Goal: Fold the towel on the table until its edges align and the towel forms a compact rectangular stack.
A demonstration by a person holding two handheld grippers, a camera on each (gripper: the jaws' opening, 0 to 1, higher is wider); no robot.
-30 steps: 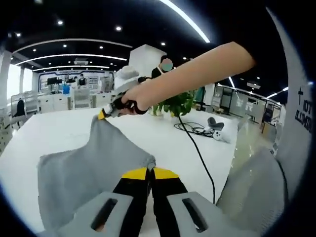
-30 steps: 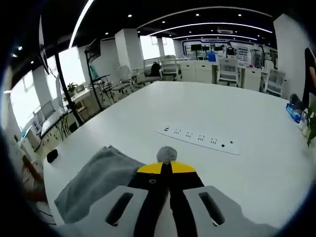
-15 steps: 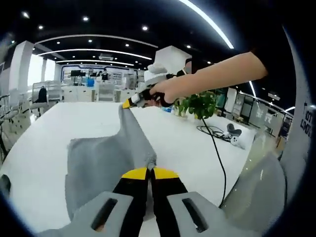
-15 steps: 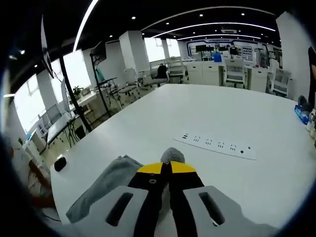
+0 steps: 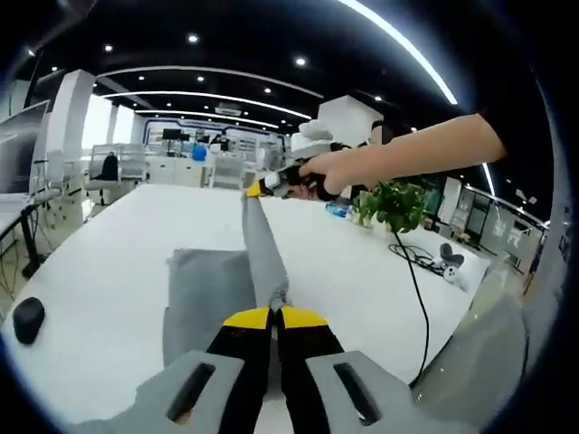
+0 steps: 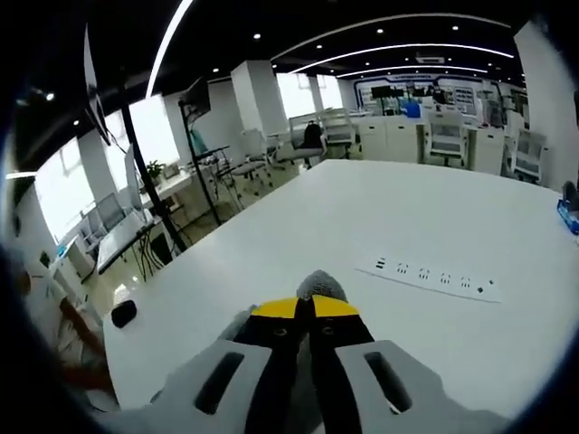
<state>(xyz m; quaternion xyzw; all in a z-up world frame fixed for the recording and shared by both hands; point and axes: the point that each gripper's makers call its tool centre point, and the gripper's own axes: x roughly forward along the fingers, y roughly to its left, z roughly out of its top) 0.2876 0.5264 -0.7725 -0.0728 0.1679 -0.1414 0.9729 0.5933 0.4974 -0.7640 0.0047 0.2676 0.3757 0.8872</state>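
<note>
In the left gripper view, the grey towel (image 5: 258, 262) has narrowed from a broad spread sheet to a taut strip drawn between the left gripper (image 5: 274, 316) and the right gripper (image 5: 262, 188). A black mouse (image 5: 28, 319) has come into view at the table (image 5: 109, 253) edge, while in the right gripper view less towel shows beside the jaws.

Lighting: bright, even, from ceiling spots (image 5: 193, 38) and curved strip lights (image 6: 412, 46) on a dark ceiling, with daylight from windows (image 6: 158, 136) left of the right tool. Glare washes the white table (image 6: 380, 226) ahead of both tools; shadows faint. Fisheye bending strong at edges; far background soft, edges smeared.
</note>
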